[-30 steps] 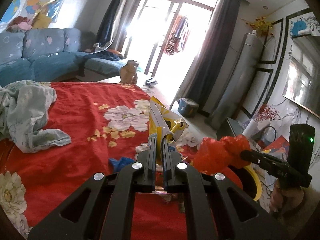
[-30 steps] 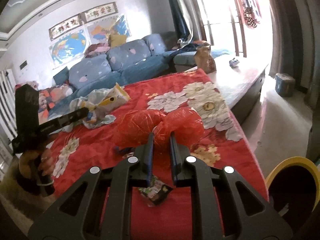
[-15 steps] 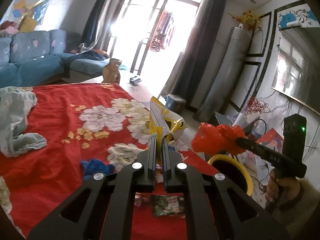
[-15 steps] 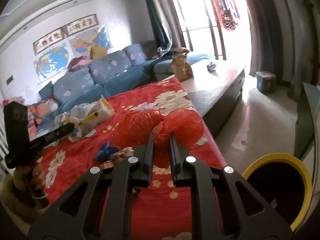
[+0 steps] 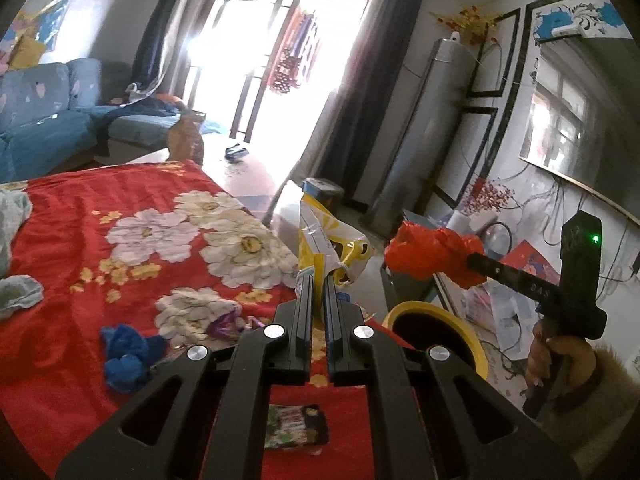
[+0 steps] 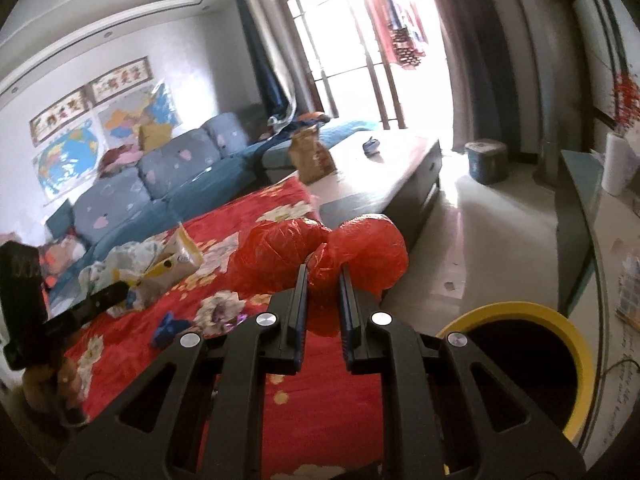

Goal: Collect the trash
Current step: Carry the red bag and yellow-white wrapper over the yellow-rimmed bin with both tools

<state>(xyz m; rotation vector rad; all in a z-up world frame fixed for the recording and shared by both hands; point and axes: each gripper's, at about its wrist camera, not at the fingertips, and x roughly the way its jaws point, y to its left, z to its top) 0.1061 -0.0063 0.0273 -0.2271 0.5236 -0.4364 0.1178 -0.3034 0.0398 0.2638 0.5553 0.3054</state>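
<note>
- Red plastic bag (image 6: 320,256), pinched in the nearly closed right claw (image 6: 323,276), has swung off the bedspread (image 5: 120,248) toward the yellow-rimmed bin (image 6: 520,344).
- Left claw (image 5: 316,284), clamped on a yellow wrapper (image 5: 324,240), has followed.
- Both look nearly ready to drop; other scraps remain.

surface: red floral bedspread (image 5: 120,208) | on it: blue crumpled scrap (image 5: 126,354) — near it, purple wrapper (image 5: 224,320) | dark snack packet (image 5: 296,426) | grey-blue cloth (image 5: 12,240)
</note>
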